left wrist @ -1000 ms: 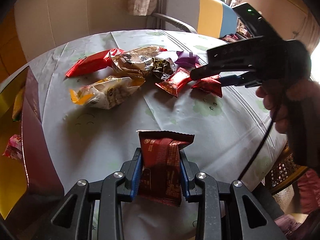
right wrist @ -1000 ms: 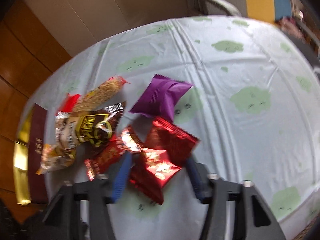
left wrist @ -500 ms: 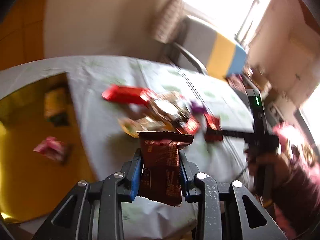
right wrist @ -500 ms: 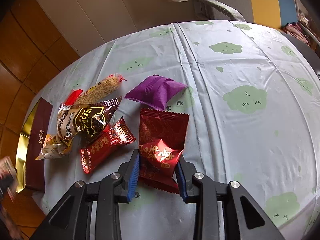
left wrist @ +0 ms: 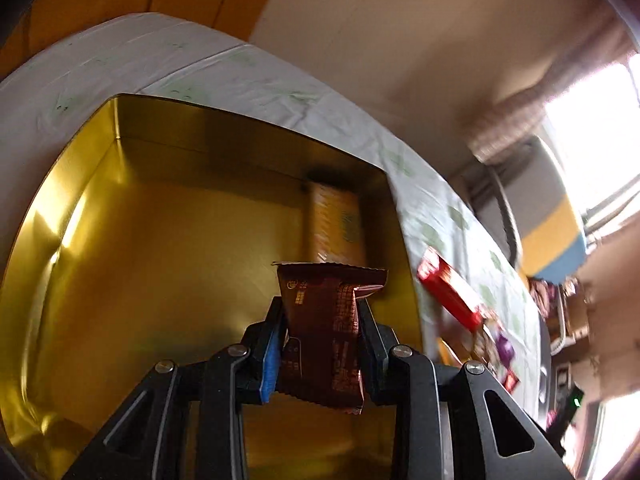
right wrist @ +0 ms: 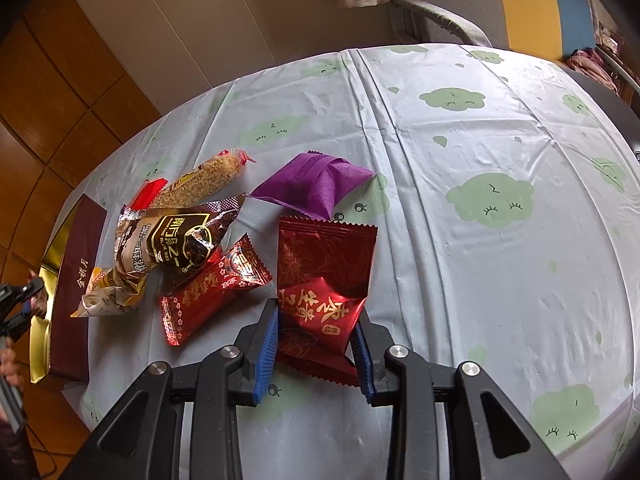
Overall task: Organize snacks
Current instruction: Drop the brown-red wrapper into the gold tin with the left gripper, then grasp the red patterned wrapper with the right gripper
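Observation:
My left gripper (left wrist: 322,316) is shut on a dark red snack packet (left wrist: 325,332) and holds it over the open gold tin (left wrist: 140,248). An orange packet (left wrist: 335,226) lies in the tin's far right corner. My right gripper (right wrist: 316,316) is shut on a shiny red packet (right wrist: 320,316) that is lifted just above a flat dark red packet (right wrist: 326,252) on the tablecloth. A purple packet (right wrist: 316,186), a red candy packet (right wrist: 212,286), a black-and-gold bag (right wrist: 172,236) and a grain bar (right wrist: 204,176) lie beyond it.
The gold tin with its maroon side (right wrist: 74,280) stands at the table's left edge in the right wrist view, with the left gripper (right wrist: 16,304) over it. A red box (left wrist: 448,292) lies right of the tin. A chair (right wrist: 532,0) stands behind the table.
My left gripper swung left with the dark red packet, from over the tablecloth to over the gold tin. My right gripper closed on the shiny red packet and has raised it slightly.

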`<action>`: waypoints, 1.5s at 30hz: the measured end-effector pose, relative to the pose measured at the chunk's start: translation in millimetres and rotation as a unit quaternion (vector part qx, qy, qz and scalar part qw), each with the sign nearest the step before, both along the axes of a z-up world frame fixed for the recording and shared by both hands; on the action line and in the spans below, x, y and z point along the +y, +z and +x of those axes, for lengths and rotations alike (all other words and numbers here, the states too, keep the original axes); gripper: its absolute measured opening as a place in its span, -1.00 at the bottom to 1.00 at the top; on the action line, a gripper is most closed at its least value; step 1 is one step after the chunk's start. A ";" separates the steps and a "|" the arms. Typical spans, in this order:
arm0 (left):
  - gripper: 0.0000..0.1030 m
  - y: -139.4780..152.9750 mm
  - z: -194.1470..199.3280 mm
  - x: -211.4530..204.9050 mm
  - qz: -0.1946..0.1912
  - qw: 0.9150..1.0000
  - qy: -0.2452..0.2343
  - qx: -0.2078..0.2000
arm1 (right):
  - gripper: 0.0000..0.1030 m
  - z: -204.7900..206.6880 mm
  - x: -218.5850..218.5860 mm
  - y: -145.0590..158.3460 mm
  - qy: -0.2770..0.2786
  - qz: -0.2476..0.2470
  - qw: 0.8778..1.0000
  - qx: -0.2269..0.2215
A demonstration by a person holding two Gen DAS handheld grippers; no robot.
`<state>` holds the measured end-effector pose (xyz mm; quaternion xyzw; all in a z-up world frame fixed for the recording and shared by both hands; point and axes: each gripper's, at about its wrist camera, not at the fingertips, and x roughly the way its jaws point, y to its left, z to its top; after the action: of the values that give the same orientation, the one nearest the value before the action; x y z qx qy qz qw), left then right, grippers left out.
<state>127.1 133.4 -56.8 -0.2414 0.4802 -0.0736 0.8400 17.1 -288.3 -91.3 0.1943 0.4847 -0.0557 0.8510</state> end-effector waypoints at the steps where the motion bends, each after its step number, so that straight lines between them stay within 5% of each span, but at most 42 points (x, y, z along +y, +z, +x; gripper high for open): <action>1: -0.36 -3.1 6.4 2.3 0.007 1.000 0.005 0.004 | -0.35 0.1 0.0 0.0 0.000 0.000 1.000 0.000; 14: -0.35 -38.4 33.0 -30.3 0.054 0.997 -0.030 0.045 | -0.32 3.5 -0.9 -1.2 0.002 0.003 1.000 0.003; 19: -0.12 -34.8 24.4 -38.6 0.055 0.997 -0.042 0.045 | -0.30 3.4 -2.8 -0.8 0.001 0.011 1.000 0.003; 24: 0.16 -17.5 5.4 -42.5 0.097 0.995 -0.032 0.014 | -0.24 4.0 -8.2 -1.1 -0.002 0.031 1.000 0.001; 29: 0.23 6.5 -21.3 -50.0 0.131 0.990 -0.035 -0.034 | -0.18 5.3 -6.0 0.0 -0.004 0.025 1.000 0.005; 31: 0.23 14.2 -32.9 -56.2 0.152 0.987 -0.038 -0.048 | 0.16 5.8 -3.6 2.7 -0.003 0.009 1.000 0.006; 33: 0.26 20.7 -44.8 -62.3 0.163 0.983 -0.046 -0.065 | 0.25 7.0 -1.8 5.5 -0.002 -0.007 1.000 0.006; 45: 0.34 16.9 -89.8 -98.9 0.176 0.977 -0.094 -0.081 | 0.25 29.4 4.1 2.8 0.001 -0.066 0.997 0.042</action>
<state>37.3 34.5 -39.9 -0.0367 0.4363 -0.0862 0.8949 46.6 -284.2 -88.5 0.1348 0.5154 -0.0953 0.8409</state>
